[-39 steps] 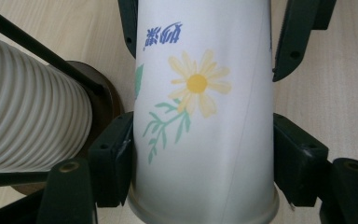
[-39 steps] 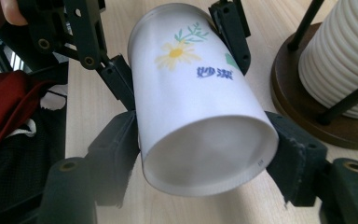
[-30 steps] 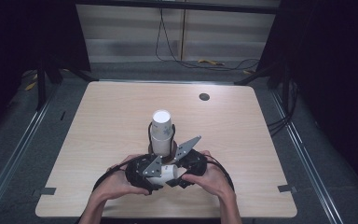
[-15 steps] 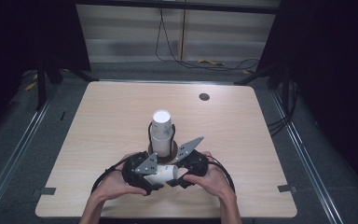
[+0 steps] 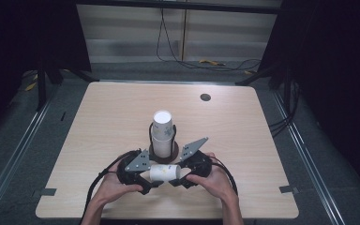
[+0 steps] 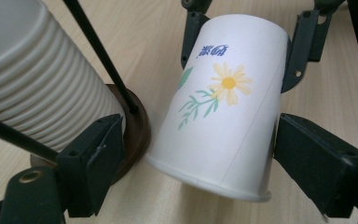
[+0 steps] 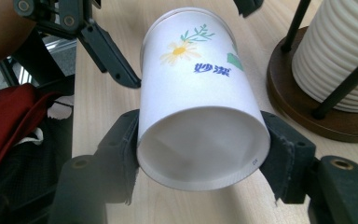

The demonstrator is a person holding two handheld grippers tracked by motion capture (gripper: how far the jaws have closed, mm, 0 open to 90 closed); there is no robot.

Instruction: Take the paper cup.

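Note:
A white paper cup [image 5: 164, 172] printed with a yellow daisy lies on its side in the air between my two grippers, near the table's front edge. My right gripper [image 7: 203, 144] is shut on the cup's [image 7: 200, 112] base end, with both pads pressed against its wall. My left gripper [image 6: 196, 154] is open around the mouth end of the cup [image 6: 223, 107]. Its jaws have just been opening, and a gap shows at the left pad. In the high view the left gripper [image 5: 146, 180] and right gripper [image 5: 180, 177] face each other.
A stack of ribbed white cups [image 5: 162, 129] stands in a black wire holder on a round brown base [image 5: 163, 152] just behind the grippers. A dark round hole [image 5: 205, 97] sits at the table's [image 5: 98, 122] far right. Red cloth [image 7: 9, 116] lies below the table edge.
The left gripper's jaws have spread apart off the cup and it has drawn slightly to the left. The right gripper and the cup stay where they were.

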